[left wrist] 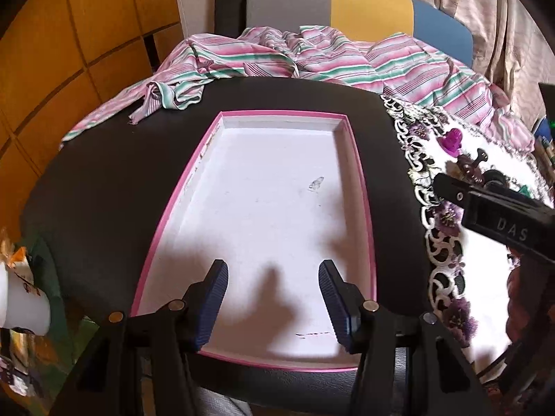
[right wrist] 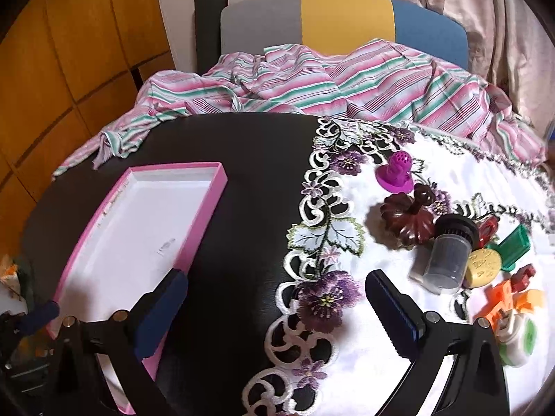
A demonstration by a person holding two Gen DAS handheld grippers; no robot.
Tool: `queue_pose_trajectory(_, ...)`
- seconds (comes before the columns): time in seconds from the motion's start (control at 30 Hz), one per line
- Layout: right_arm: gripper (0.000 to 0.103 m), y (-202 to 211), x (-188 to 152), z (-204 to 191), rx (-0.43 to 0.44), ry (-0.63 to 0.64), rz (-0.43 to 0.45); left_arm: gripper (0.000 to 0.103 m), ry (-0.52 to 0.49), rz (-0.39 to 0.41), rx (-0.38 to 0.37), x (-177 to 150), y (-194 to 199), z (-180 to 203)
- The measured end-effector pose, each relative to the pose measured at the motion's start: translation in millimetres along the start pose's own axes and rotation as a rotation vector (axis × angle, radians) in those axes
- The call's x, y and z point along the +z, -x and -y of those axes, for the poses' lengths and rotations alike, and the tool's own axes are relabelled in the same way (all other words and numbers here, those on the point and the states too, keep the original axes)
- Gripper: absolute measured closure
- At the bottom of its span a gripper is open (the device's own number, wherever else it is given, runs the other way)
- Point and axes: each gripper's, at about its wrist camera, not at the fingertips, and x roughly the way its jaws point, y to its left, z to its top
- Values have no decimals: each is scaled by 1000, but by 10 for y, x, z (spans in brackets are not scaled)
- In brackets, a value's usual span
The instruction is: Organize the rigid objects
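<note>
Two grippers, both spread wide, nothing held. Left gripper point(left wrist: 273, 279) hovers over the near end of the pink-rimmed tray point(left wrist: 367, 187), which sits bare on the black tabletop point(left wrist: 114, 180), long axis running away from the fingers. Right gripper point(right wrist: 275, 289) hangs above the lace cloth's point(right wrist: 364, 329) left edge. Small rigid pieces cluster ahead and to its right on that cloth: purple stamp point(right wrist: 395, 173), brown flower-shaped piece point(right wrist: 409, 220), clear canister point(right wrist: 447, 254) lying tilted, yellow disc point(right wrist: 484, 267), green block point(right wrist: 513, 246). Right gripper is clearly nearer the pile; tray lies to its left. First pick likely falls to it.
</note>
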Motion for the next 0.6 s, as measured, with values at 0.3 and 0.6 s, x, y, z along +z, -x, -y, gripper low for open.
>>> queue_pose_trajectory(0.3, 10, 45, -52, 228, 40, -121, 8, 48, -34, 10, -65, -32, 73, 121)
queue_pose_trajectory(0.6, 10, 92, -13, 1019, -62, -365, -26, 48, -123, 32, -145, -60, 185, 373)
